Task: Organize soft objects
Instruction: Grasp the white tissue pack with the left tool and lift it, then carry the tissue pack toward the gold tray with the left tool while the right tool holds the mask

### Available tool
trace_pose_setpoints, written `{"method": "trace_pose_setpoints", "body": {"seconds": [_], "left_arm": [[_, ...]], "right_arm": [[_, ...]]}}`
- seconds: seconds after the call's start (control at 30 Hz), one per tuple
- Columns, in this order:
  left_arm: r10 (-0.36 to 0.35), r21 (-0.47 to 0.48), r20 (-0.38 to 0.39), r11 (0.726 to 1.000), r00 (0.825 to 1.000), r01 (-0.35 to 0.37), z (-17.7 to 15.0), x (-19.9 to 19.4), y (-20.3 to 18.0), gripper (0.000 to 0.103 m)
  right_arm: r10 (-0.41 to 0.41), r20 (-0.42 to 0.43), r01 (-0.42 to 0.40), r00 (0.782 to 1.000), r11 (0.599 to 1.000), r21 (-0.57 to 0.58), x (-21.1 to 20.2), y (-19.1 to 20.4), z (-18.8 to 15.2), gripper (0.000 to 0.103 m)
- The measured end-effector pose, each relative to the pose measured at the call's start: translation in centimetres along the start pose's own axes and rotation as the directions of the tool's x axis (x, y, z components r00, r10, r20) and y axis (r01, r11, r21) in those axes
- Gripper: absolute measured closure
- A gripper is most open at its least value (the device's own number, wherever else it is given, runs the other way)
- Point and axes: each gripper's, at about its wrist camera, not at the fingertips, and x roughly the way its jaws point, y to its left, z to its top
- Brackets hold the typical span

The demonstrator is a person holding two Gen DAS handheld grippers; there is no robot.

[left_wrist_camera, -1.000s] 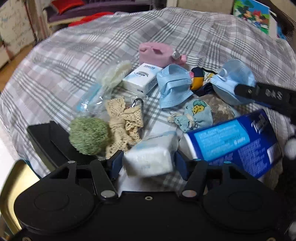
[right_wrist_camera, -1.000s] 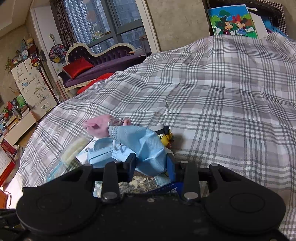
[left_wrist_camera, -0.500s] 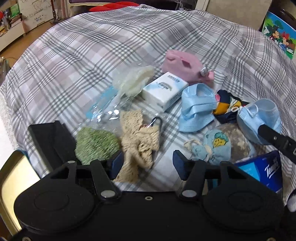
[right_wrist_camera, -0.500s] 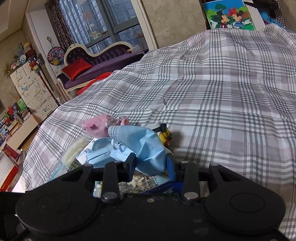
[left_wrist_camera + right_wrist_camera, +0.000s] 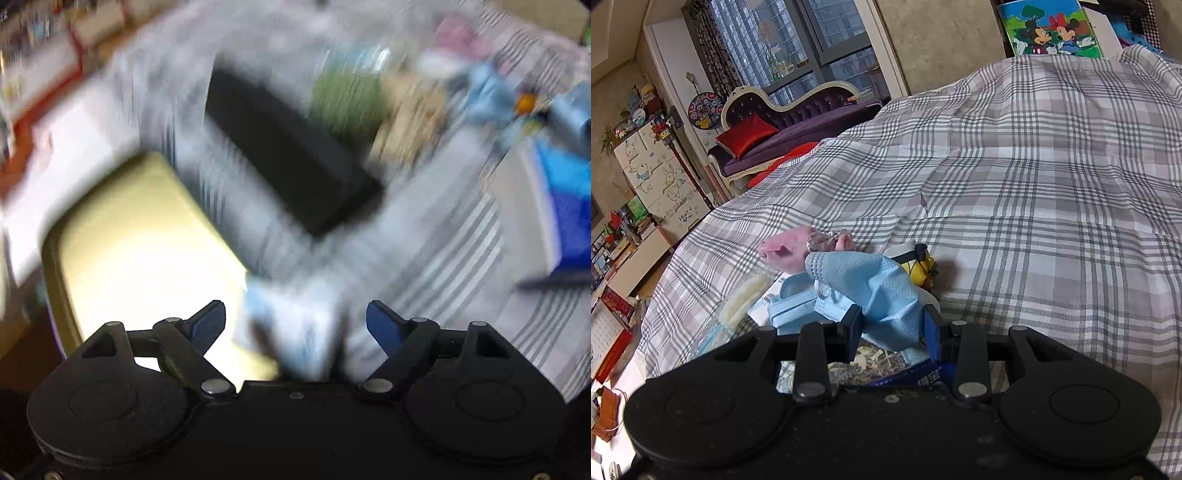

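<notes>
Pale blue face mask bunched and clamped between the blue pads of the right gripper, lifted just above the plaid bedspread. Close behind it, more soft items on the bedspread: a second blue mask, a pink soft item, a yellow-and-black fabric piece, a white tissue pack partly hidden.

Left wrist view heavily motion-blurred. Left gripper with jaws spread wide, having just been opening; a pale, smeared white-and-blue packet between the blue pads, neither pad pressing on it. Directly beside and below, a yellow tray with a dark rim. Farther out, a black box, a green fuzzy ball, beige lace, and a blue tissue pack at the right edge.
</notes>
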Motion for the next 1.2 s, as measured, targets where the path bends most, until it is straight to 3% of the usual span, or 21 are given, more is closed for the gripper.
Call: {"method": "trace_pose_setpoints", "body": {"seconds": [0.1, 0.23, 0.43, 0.57, 0.7, 1.0, 1.2], "left_arm": [[-0.058, -0.116, -0.061, 0.992, 0.996, 0.050, -0.3, 2.2, 2.1, 0.027], [-0.001, -0.114, -0.014, 0.994, 1.000, -0.001, 0.4, 3.2, 2.6, 0.026], [0.027, -0.172, -0.042, 0.985, 0.999, -0.034, 1.3, 5.0, 4.6, 0.024], [-0.025, -0.216, -0.070, 0.976, 0.997, 0.009, 1.8, 6.3, 5.8, 0.024], [-0.090, -0.248, -0.057, 0.966, 0.994, 0.074, 1.7, 7.3, 7.1, 0.034], [-0.068, -0.169, 0.070, 0.982, 0.995, 0.079, 1.0, 2.9, 5.3, 0.038], [-0.130, -0.048, 0.138, 0.989, 0.982, 0.138, 3.0, -0.8, 1.0, 0.038]], "right_arm": [[-0.003, 0.005, 0.003, 1.000, 1.000, -0.011, -0.1, 0.2, -0.1, 0.068], [-0.007, 0.005, 0.007, 1.000, 1.000, -0.026, -0.2, 0.4, -0.2, 0.068], [-0.008, 0.005, 0.008, 1.000, 0.999, -0.034, -0.1, 0.6, -0.3, 0.068], [-0.002, 0.000, 0.002, 1.000, 0.999, -0.033, -0.1, 0.5, -0.3, 0.068], [0.000, 0.001, 0.000, 1.000, 0.999, -0.034, 0.0, 0.4, -0.2, 0.068], [0.001, 0.003, -0.001, 1.000, 0.999, -0.040, -0.1, 0.6, -0.2, 0.068], [0.005, 0.005, -0.005, 1.000, 0.999, -0.040, -0.2, 0.6, -0.2, 0.068]]}}
